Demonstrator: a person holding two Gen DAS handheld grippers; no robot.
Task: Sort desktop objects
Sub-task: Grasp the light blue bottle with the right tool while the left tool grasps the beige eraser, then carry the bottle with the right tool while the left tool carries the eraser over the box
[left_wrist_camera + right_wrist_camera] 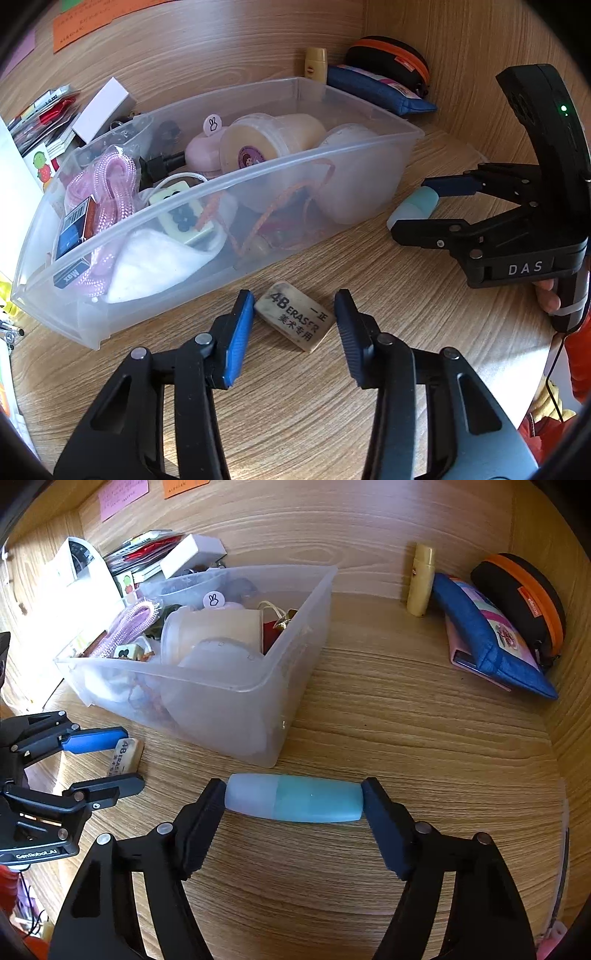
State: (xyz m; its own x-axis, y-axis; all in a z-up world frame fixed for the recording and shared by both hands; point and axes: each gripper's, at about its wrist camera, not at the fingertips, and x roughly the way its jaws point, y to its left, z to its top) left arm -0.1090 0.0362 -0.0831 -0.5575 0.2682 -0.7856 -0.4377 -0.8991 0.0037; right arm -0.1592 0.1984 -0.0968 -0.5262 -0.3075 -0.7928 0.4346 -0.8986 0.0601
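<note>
Pointing steeply down at the wooden desk (369, 236), the left gripper (295, 325) straddles an eraser (293, 319) that lies flat just in front of the clear plastic bin (236, 192); the left blue pad touches the eraser's left end, the right pad stands clear of its right end, so the jaws are apart and not clamped. The right gripper (293, 801), also angled down, is closed end to end on a small blue tube (293, 802) lying on the desk near the bin's right near corner: one pad presses the pale cap end, the other the turquoise end. A hand (548, 299) shows at the right gripper's handle in the left wrist view. The bin holds a pink braided cord (110, 192), a cream jar (266, 140) on its side, a pink case (203, 151) with a round sticker, a white cloth (147, 266), a small dark box (74, 229) and an orange string (280, 206). Behind the bin at far left lie a white box (105, 109) and a stack of packets (48, 110). Against the far right wall stand a yellow bottle (421, 579), a blue pouch (491, 638) and a black case with an orange zip (524, 598). Coloured paper notes (123, 496) are stuck on the far wall. The bin stands between the two grippers and the far items.
</note>
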